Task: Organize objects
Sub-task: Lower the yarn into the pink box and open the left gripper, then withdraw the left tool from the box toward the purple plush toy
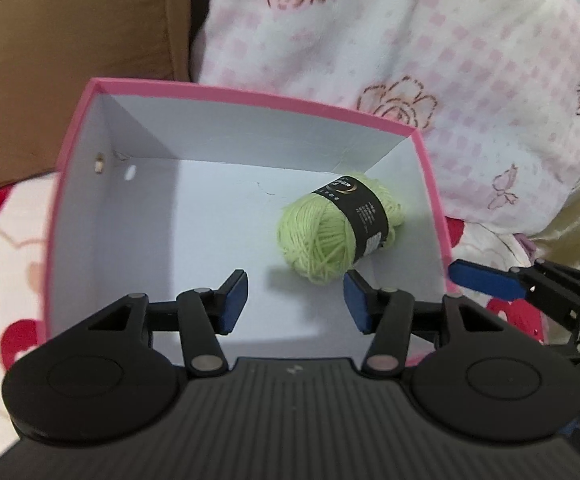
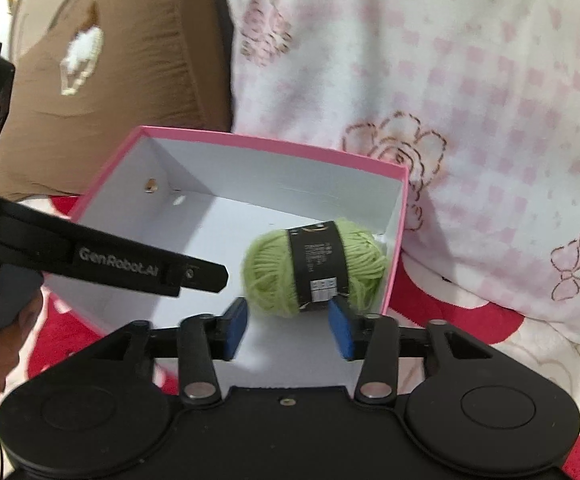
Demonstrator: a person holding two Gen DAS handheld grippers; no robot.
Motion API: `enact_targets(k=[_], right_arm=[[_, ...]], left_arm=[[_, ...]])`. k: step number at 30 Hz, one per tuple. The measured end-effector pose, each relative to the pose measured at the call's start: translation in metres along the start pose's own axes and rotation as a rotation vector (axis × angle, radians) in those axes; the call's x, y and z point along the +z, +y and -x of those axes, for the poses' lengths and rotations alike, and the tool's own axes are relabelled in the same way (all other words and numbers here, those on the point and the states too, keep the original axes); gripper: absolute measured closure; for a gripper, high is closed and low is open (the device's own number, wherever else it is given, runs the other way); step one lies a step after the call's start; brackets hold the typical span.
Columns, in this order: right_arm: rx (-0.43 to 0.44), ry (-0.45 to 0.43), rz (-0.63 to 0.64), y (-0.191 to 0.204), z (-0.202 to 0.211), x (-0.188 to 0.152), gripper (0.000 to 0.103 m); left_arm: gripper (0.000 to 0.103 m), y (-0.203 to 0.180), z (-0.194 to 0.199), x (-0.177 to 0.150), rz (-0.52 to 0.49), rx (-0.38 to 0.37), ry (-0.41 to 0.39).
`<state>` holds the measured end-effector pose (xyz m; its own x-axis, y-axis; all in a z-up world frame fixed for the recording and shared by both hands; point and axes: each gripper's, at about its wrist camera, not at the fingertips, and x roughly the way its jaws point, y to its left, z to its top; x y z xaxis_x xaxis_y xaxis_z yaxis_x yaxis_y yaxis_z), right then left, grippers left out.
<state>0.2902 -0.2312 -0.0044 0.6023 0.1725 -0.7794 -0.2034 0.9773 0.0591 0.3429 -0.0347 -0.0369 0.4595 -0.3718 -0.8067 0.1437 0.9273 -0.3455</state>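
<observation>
Your left gripper (image 1: 294, 302) and right gripper (image 2: 287, 328) both stand apart, empty; the yarn ball's (image 1: 340, 228) label print is unreadable, and the pink box's (image 1: 249, 98) near wall is hidden.

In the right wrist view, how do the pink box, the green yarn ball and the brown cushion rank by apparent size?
1. pink box
2. brown cushion, close to the box and partly cut off, so unsure
3. green yarn ball

A brown cushion (image 2: 129, 80) sits beside a pink-checked floral blanket (image 2: 450, 80).
</observation>
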Motion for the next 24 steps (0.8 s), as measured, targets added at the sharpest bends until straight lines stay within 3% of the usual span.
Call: enact_targets(k=[10, 18, 20, 24], right_arm=[[0.026, -0.023, 0.064, 0.03, 0.061, -0.012, 0.041], [0.019, -0.045, 0.11, 0.054, 0.101, -0.026, 0.036], [0.029, -0.038, 0.107, 0.057, 0.107, -0.03, 0.032], [0.023, -0.055, 0.103, 0.064, 0.122, -0.039, 0.012]], left_arm=[[0.046, -0.014, 0.081, -0.021, -0.072, 0.027, -0.004], [0.029, -0.021, 0.138, -0.05, -0.111, 0.035, -0.019], [0.025, -0.022, 0.15, -0.058, -0.119, 0.046, -0.02], [0.017, -0.025, 0.168, -0.074, -0.151, 0.057, -0.027]])
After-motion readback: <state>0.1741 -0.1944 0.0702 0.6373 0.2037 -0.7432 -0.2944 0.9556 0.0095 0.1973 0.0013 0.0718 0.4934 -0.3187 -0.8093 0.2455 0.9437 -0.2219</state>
